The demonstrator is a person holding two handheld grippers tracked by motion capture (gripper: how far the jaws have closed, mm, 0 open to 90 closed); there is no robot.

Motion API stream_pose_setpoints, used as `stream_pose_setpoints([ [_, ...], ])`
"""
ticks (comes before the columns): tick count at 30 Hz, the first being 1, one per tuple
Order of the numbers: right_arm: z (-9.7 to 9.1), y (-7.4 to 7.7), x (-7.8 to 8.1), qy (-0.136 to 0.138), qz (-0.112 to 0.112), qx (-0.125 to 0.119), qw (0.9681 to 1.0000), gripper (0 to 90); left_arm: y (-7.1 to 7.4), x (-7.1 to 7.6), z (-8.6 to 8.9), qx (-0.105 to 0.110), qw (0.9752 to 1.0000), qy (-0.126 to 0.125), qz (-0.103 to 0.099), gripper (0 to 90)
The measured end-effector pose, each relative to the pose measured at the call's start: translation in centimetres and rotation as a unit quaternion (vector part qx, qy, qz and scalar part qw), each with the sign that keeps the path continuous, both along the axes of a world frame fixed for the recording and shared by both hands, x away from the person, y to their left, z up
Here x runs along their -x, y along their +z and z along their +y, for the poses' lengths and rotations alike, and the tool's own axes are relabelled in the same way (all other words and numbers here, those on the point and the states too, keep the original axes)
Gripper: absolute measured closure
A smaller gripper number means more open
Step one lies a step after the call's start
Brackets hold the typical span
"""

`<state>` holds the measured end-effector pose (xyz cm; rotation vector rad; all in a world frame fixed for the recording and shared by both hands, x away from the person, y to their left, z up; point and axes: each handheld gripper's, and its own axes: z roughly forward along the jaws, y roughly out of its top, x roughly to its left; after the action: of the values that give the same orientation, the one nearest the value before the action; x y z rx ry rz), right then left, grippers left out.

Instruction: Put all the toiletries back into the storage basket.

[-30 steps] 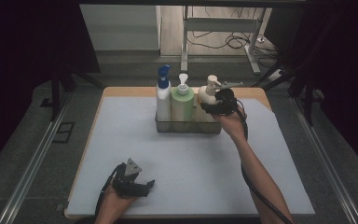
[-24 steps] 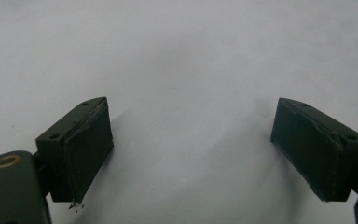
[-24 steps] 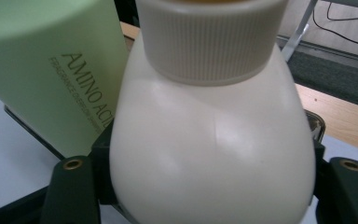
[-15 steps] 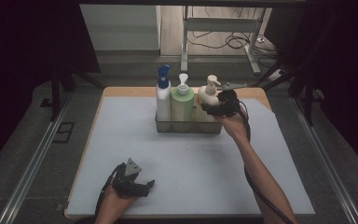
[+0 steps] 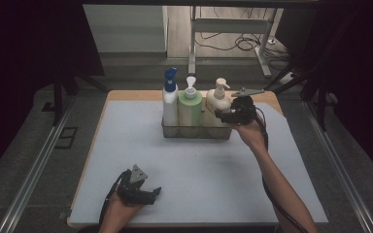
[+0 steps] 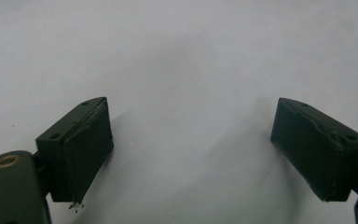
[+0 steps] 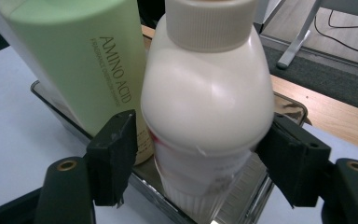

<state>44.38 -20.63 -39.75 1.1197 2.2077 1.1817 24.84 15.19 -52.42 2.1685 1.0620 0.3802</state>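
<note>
Desk [image 5: 126,145] first: at 7 o'clock the left hand-held gripper [image 5: 141,193] rests with jaws spread, nothing between them. Farther, at 1 o'clock, the right hand-held gripper [image 7: 200,158] straddles the cream bottle [image 7: 207,107] in the clear tray [image 5: 194,132], pads apparently just short of contact, having just closed slightly, beside the green bottle [image 7: 81,56].

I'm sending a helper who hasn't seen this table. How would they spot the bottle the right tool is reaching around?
Look at the clear tray at the far middle of the white-topped table, which holds three pump bottles in a row. Take the cream bottle at the row's right end, between the right tool jaws. Its neighbours are a green bottle and a blue-capped one.
</note>
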Motion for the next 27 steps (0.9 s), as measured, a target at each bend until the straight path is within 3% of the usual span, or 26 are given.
stream_pose_setpoints([
  [11,-1.5,0.3,1.3,0.012,0.014,-0.013,0.9997,41.1,0.0,0.0,0.0,-0.001,1.0000,0.000,0.000,12.3],
  [21,-2.5,0.2,2.2,0.025,0.024,0.012,0.9993,59.1,0.0,0.0,0.0,-0.001,1.0000,0.000,0.000,12.3],
  [27,-3.1,0.1,2.2,0.013,0.030,0.020,0.9993,67.7,0.0,0.0,0.0,-0.001,1.0000,0.000,0.000,12.3],
])
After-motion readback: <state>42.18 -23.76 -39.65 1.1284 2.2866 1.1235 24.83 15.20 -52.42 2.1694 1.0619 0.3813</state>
